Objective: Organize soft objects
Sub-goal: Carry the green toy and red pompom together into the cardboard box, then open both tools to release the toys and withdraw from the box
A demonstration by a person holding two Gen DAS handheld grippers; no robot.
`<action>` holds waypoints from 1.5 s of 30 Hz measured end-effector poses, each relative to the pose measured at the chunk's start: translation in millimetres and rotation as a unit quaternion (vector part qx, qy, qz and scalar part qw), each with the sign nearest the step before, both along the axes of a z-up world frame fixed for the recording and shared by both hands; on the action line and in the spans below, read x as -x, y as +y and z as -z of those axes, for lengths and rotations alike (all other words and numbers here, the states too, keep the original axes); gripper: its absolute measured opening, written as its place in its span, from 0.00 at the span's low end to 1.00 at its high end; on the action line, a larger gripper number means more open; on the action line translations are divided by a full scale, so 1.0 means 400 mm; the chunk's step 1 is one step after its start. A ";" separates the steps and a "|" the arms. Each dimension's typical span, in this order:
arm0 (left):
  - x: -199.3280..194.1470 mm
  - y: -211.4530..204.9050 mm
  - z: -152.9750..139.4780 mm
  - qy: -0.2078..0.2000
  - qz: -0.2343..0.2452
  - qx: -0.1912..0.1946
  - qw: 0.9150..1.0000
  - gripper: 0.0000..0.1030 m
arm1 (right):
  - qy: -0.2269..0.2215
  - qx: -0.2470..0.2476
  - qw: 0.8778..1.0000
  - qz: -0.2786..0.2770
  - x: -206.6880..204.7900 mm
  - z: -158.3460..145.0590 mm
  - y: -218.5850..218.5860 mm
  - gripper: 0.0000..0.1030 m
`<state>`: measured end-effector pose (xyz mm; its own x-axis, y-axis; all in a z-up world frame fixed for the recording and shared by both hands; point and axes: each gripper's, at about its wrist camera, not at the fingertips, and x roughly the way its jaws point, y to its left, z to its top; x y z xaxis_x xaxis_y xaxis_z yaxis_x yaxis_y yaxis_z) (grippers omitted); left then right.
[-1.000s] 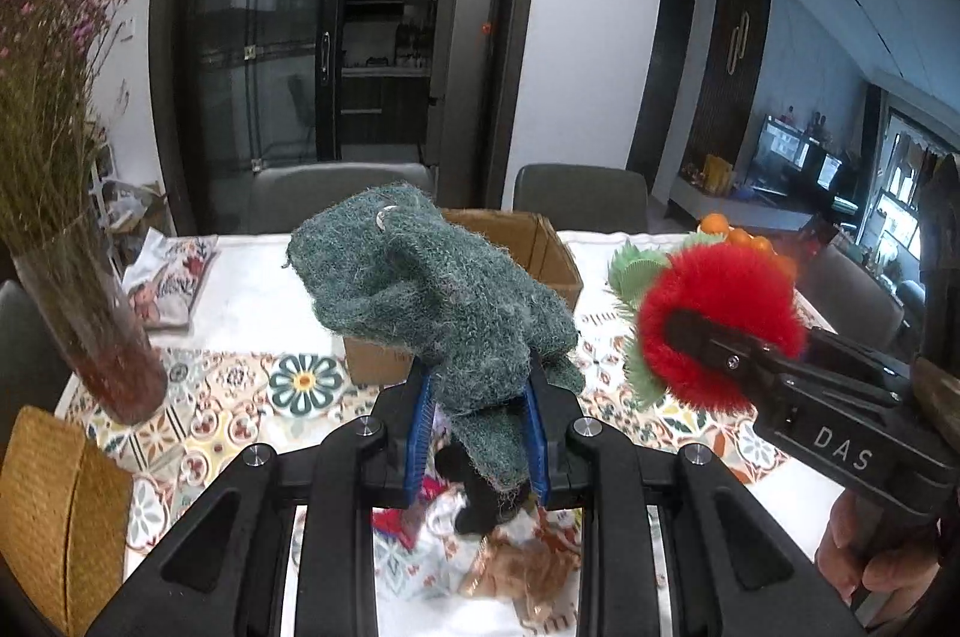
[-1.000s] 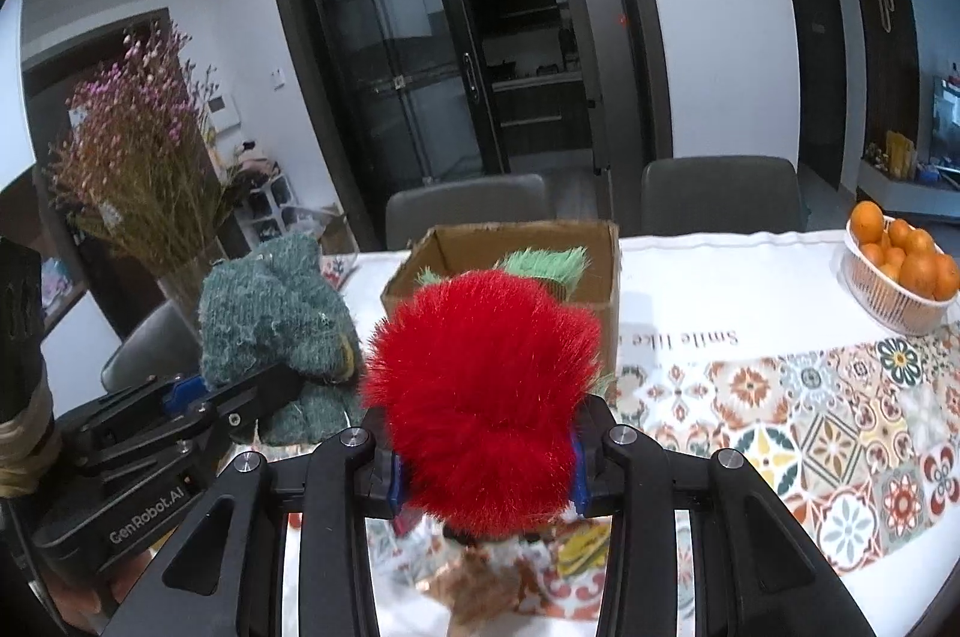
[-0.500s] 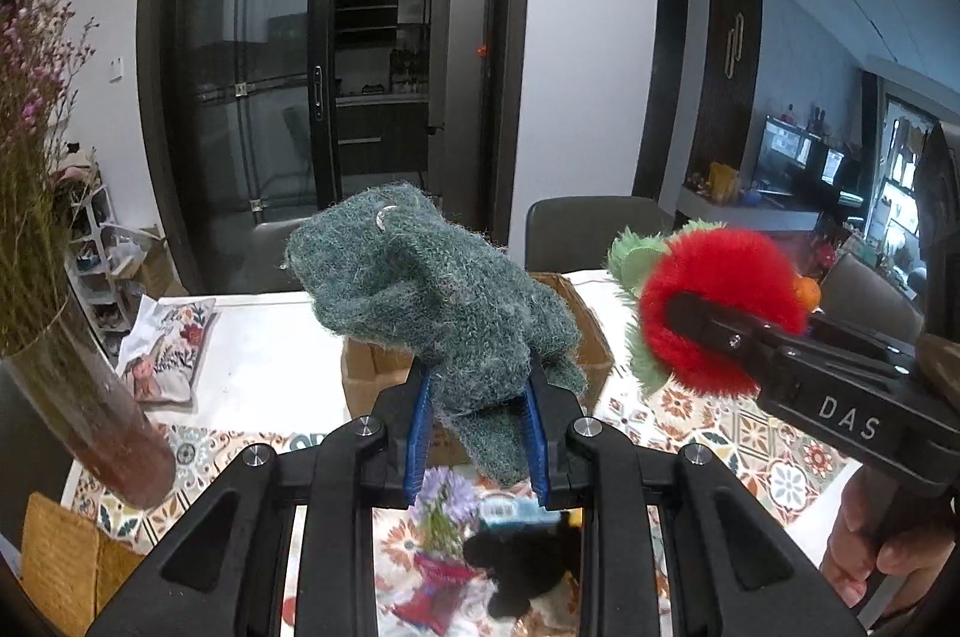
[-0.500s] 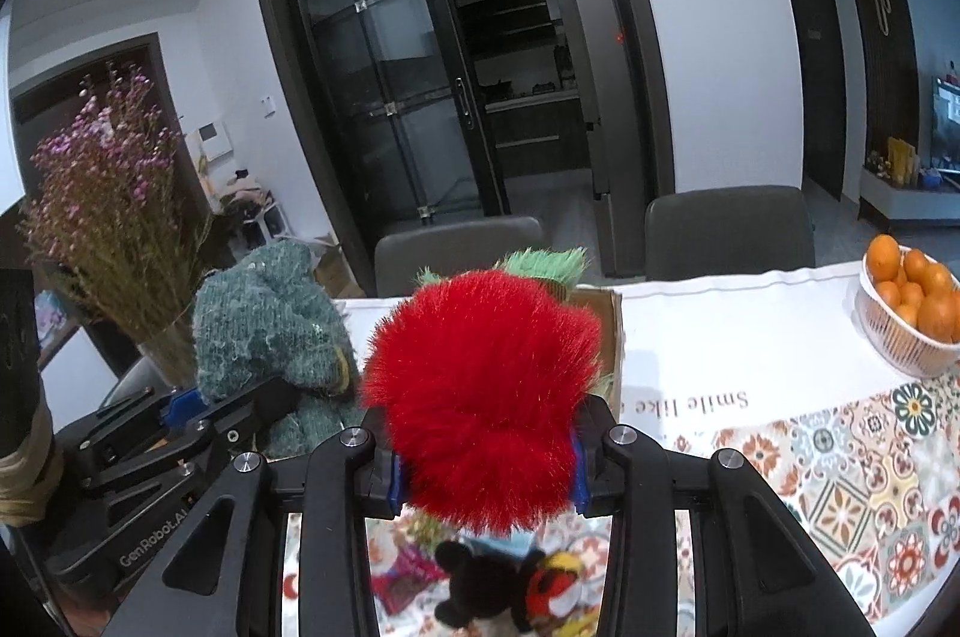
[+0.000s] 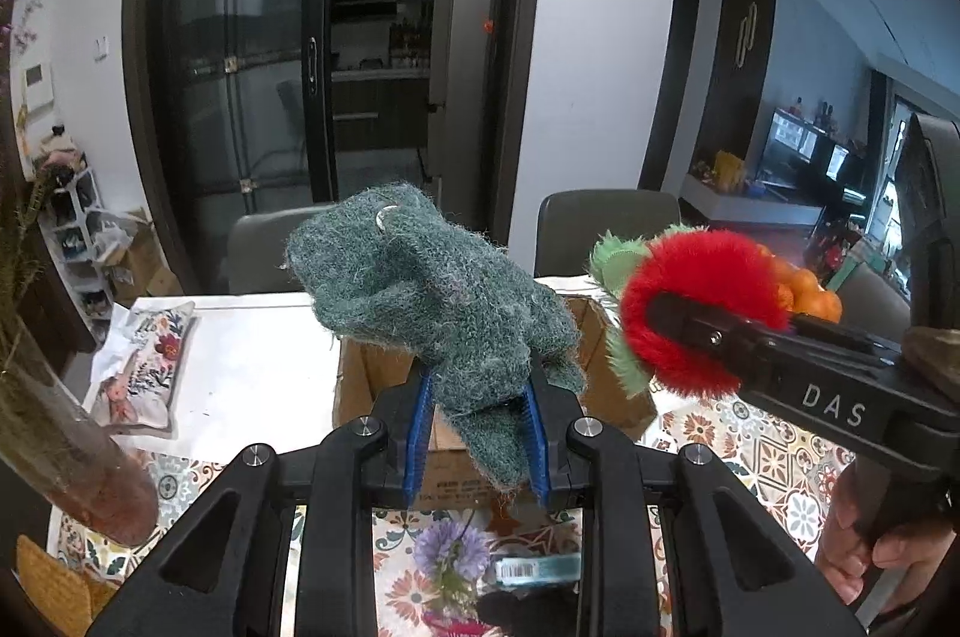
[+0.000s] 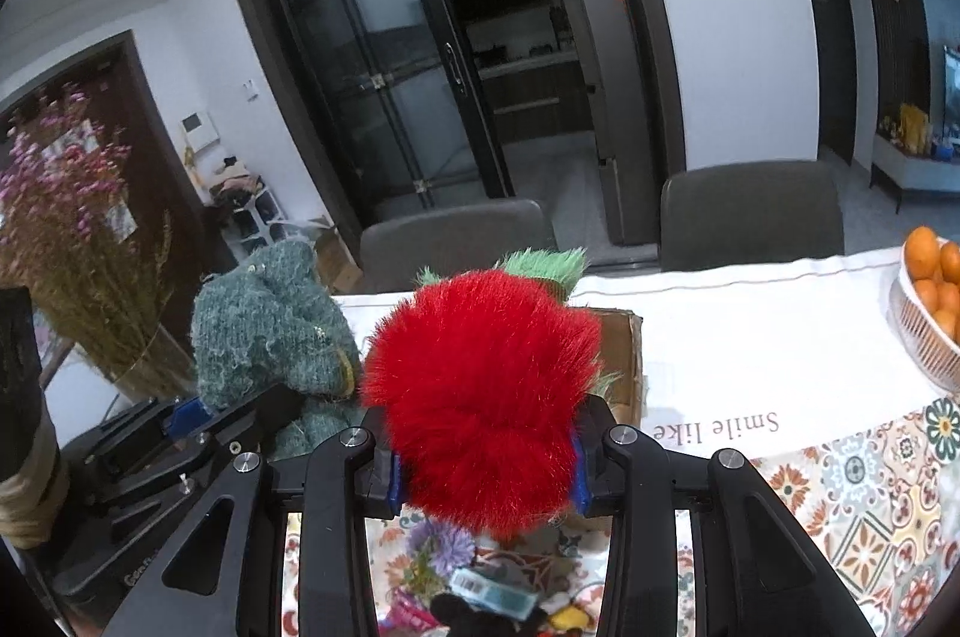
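My left gripper (image 5: 477, 442) is shut on a fuzzy dark green knitted toy (image 5: 432, 301), held above the table in front of an open cardboard box (image 5: 384, 385). My right gripper (image 6: 485, 463) is shut on a red furry toy (image 6: 486, 397) with a green tuft, held just right of the green toy and near the box (image 6: 621, 361). The red toy (image 5: 696, 313) also shows in the left wrist view, and the green toy (image 6: 270, 325) in the right wrist view.
More small items lie on the patterned tablecloth (image 6: 870, 505) below the grippers: a purple flower (image 5: 450, 553), a black plush (image 6: 474, 616). A vase of dried flowers (image 6: 72, 241) stands left, a basket of oranges (image 6: 930, 307) right. Grey chairs (image 6: 750, 211) stand behind.
Both grippers have risen and moved forward with their toys toward the box; the box now sits closer, and the items on the cloth have slid lower in view.
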<state>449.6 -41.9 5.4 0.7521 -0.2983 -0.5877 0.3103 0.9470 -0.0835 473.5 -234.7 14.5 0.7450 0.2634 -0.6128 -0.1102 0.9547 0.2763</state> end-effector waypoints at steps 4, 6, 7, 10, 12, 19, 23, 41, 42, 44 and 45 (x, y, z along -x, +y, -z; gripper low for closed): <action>-0.051 -0.013 0.023 0.024 0.005 -0.007 1.000 0.26 | 0.021 0.004 1.000 0.002 -0.065 0.018 -0.005 0.38; -0.078 -0.022 0.032 0.034 0.004 -0.015 0.999 0.26 | 0.032 0.003 0.999 0.001 -0.092 0.031 -0.009 0.38; -0.090 -0.025 0.037 0.040 0.006 -0.017 0.999 0.26 | 0.038 0.006 0.999 0.001 -0.105 0.037 -0.005 0.38; -0.124 -0.034 0.057 0.057 0.009 -0.022 0.998 0.27 | 0.060 0.012 0.998 -0.003 -0.143 0.062 -0.002 0.39; -0.147 -0.042 0.071 0.074 0.014 -0.027 0.997 0.27 | 0.074 0.013 0.997 -0.005 -0.165 0.075 0.005 0.39; -0.222 -0.073 0.124 0.129 0.025 -0.038 0.991 0.33 | 0.131 0.001 0.991 -0.016 -0.236 0.144 0.012 0.42; -0.238 -0.082 0.138 0.135 0.022 -0.057 0.989 0.49 | 0.149 -0.006 0.989 -0.010 -0.246 0.169 0.002 0.66; -0.130 -0.028 0.073 0.081 -0.016 -0.085 0.993 0.64 | 0.121 0.063 0.989 0.048 -0.142 0.089 -0.013 0.69; -0.117 -0.026 0.067 0.079 -0.018 -0.088 0.993 0.64 | 0.120 0.065 0.989 0.049 -0.133 0.084 -0.018 0.69; -0.095 -0.021 0.055 0.075 -0.019 -0.091 0.993 0.64 | 0.115 0.067 0.990 0.050 -0.107 0.073 -0.017 0.69; -0.087 -0.020 0.052 0.074 -0.018 -0.092 0.993 0.64 | 0.115 0.069 0.990 0.049 -0.098 0.071 -0.014 0.69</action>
<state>484.4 -49.9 -15.2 0.6620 -0.1511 -0.7341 0.2736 0.9606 0.0491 512.8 -240.4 -13.9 0.6001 0.0992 -0.7938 0.0356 0.9880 0.1504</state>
